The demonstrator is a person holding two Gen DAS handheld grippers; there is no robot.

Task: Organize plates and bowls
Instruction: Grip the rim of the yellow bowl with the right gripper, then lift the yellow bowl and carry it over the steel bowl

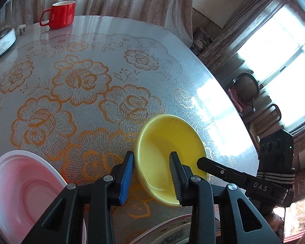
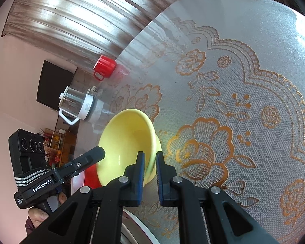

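- My right gripper [image 2: 150,163] is clamped on the rim of the glossy yellow plastic bowl [image 1: 168,152], one pad inside and one outside, and the bowl tilts up off the round table under a lace-patterned cloth with orange flowers [image 1: 81,85].
- My left gripper [image 1: 151,174] straddles the bowl's near-left wall: the blue pad sits at the outer side and the black ribbed one inside the hollow. I cannot tell whether they press it.
- The table's right edge curves close past the bowl; beyond it I see a chair and a bright window.
- The wide middle and far stretch of cloth lies bare.
- At the near left, a pale pink round plate [image 1: 20,191] sits just beside my left gripper.
- A patterned plate rim [image 1: 168,231] shows under my grippers at the near edge.
- Far left I see a red ceramic mug [image 1: 60,15] and a clear jug on a white base [image 2: 79,103], well apart from the bowl.
- Count: one bowl, two plates, one mug, one jug.
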